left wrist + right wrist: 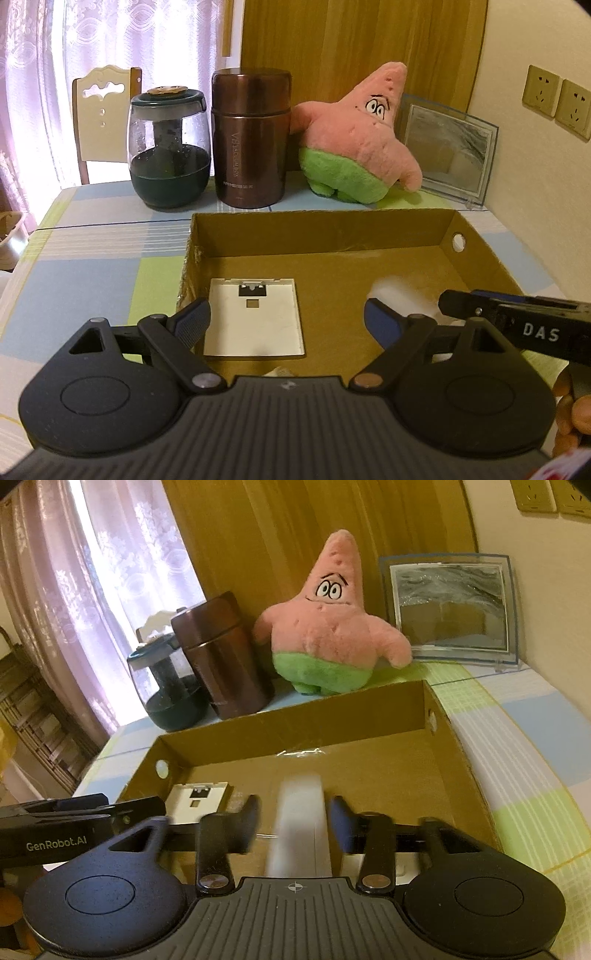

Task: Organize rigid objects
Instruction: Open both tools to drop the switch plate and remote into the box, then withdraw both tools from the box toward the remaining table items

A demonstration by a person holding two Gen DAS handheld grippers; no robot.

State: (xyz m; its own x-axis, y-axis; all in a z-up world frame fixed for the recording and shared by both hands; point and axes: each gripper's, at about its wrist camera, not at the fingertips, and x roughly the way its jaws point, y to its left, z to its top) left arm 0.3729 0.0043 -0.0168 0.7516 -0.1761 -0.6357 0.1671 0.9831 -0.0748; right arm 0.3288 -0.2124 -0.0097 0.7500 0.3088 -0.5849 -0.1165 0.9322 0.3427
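Left gripper (286, 321): matte black ribbed housing, round side discs, silver pivot screws, blue-padded fingers (194, 321). Right gripper (293, 821): same build, white "GenRobot.AI" and "DAS" lettering.

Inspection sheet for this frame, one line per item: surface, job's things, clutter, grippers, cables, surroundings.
Surface: checked tablecloth.
Job's things: cardboard box; white square plate flat inside; blurred white object between the right gripper's fingers, contact unclear.
Clutter: glass jar, brown flask, pink plush, picture frame behind the box.
Grippers: left gripper open, empty; right gripper over the box.
Cables: nothing seen.
Surroundings: curtain, chair, wall sockets.
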